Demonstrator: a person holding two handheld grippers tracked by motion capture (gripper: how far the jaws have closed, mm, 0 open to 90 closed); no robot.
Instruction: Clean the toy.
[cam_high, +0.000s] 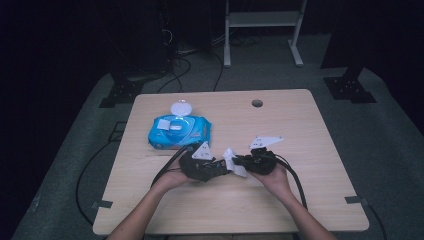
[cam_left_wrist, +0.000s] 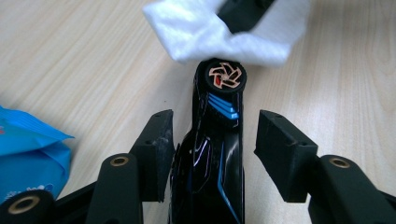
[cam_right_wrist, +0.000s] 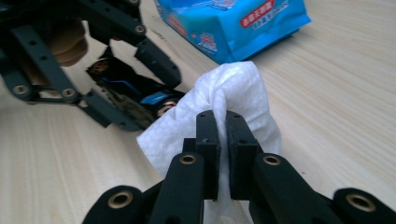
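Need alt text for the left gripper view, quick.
A glossy black toy car lies between the left tongs, whose pads stand just off its sides. A white wipe covers its far end; a blue wipe pack sits at left.

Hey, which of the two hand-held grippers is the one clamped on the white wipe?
The right hand-held gripper: its jaws are pinched shut on the white wipe. The left hand-held gripper has its pads apart on either side of a black toy car.
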